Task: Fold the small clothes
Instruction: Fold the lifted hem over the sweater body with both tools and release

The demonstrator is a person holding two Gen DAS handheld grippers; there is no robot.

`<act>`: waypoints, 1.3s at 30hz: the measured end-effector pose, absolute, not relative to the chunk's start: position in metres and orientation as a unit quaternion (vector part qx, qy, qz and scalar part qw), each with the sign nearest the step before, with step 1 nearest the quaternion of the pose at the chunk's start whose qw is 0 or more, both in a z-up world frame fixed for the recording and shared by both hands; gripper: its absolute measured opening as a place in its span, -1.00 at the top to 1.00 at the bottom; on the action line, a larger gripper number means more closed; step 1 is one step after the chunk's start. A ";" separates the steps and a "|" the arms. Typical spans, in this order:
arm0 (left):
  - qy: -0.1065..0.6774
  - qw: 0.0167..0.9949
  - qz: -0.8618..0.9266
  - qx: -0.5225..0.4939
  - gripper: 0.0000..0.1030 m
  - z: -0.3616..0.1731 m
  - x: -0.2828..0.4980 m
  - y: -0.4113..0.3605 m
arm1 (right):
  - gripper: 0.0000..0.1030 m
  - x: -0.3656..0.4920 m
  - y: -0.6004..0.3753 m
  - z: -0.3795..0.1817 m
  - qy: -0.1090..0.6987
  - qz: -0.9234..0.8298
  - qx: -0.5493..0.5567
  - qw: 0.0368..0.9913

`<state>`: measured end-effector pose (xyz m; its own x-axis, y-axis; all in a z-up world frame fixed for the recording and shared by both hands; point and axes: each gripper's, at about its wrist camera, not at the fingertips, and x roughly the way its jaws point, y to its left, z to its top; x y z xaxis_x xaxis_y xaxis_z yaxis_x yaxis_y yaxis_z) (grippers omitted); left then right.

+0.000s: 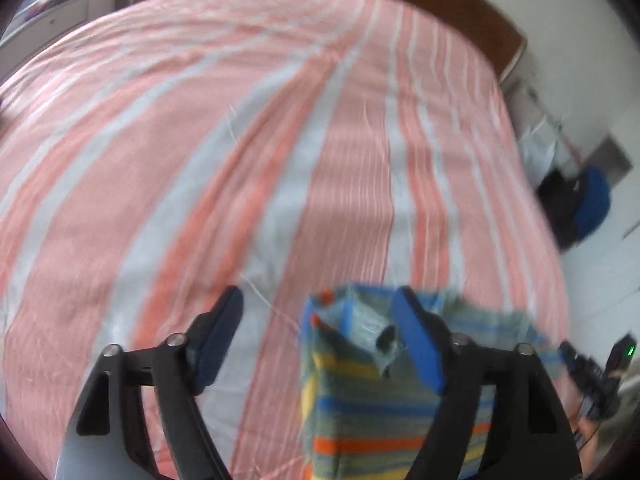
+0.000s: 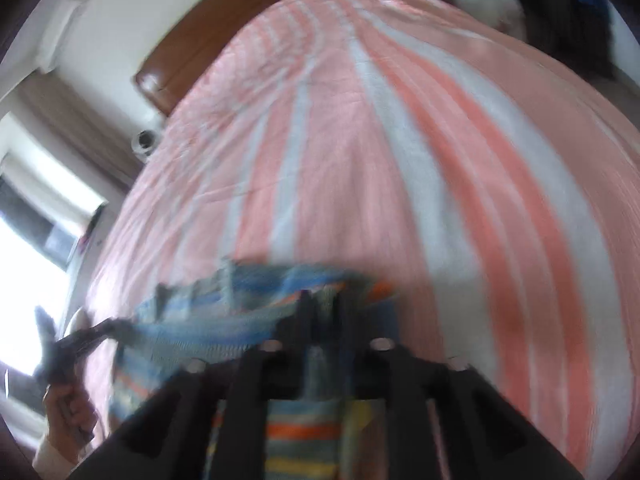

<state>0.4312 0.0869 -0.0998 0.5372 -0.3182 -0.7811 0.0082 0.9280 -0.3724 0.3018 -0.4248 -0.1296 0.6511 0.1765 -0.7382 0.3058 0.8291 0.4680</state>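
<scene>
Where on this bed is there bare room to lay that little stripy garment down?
Nearly all the pink-and-white striped bedsheet lies bare, from the brown wooden headboard down to the tools. Only the near edge is crowded, by the blue, orange and yellow striped knit garment.

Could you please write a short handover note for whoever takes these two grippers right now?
Left hand-held gripper: jaws wide apart, gripping nothing; the striped garment lies against its right pad only.
Right hand-held gripper: jaws narrow with a bunch of the garment's cloth between them; the blur hides whether the pads press on it.
Garment: at the near edge of the pink-and-white striped bedsheet, top edge bunched, not flat.
Done: no finished fold shows.
Left: probably lay it flat, fold it, set it down.
</scene>
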 end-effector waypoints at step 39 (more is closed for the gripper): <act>0.502 0.853 -0.140 -0.024 -0.84 -0.116 0.329 0.057 | -0.04 0.167 -0.327 -0.110 0.461 0.101 0.089 0.877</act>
